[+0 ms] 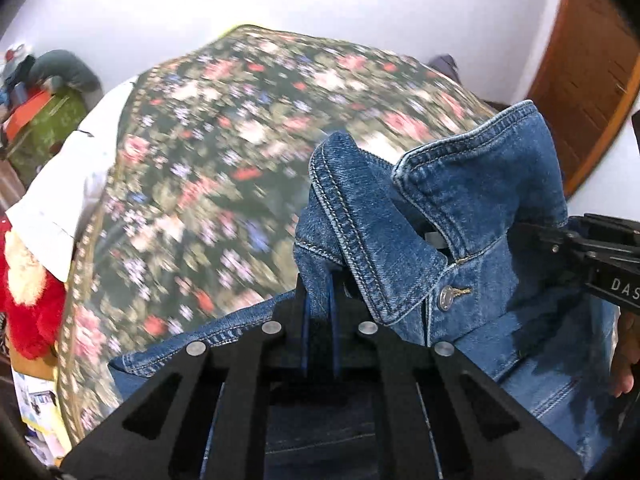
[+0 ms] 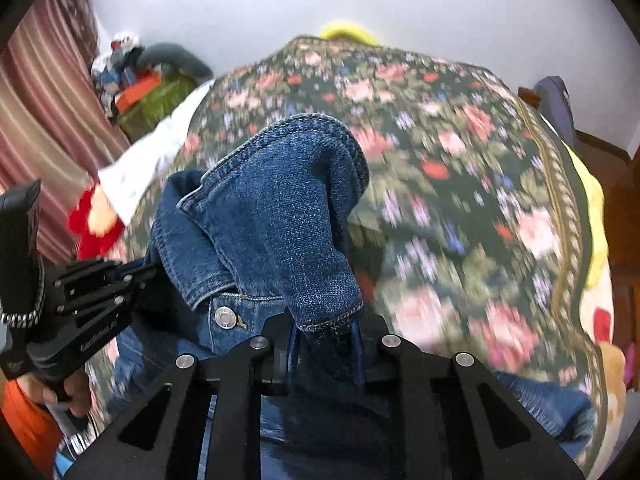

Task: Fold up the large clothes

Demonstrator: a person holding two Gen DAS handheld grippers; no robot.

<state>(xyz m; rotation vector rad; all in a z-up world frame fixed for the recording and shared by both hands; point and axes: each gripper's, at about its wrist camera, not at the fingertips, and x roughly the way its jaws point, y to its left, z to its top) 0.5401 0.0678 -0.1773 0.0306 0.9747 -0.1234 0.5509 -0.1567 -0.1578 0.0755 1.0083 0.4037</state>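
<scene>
Denim jacket (image 1: pixel 460 216) is filling the lower right of my left view, lifted over the floral bedspread (image 1: pixel 224 152). My left gripper (image 1: pixel 320 304) is clenching a fold beside the collar; my right gripper (image 2: pixel 328 332) is clenching the jacket's other shoulder fold, low centre.

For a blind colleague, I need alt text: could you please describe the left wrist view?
The left gripper is shut on the collar area of a blue denim jacket, above a bed with a flowered cover. The right gripper comes in from the right edge and pinches the jacket near the collar. A red soft toy lies at the left.
</scene>
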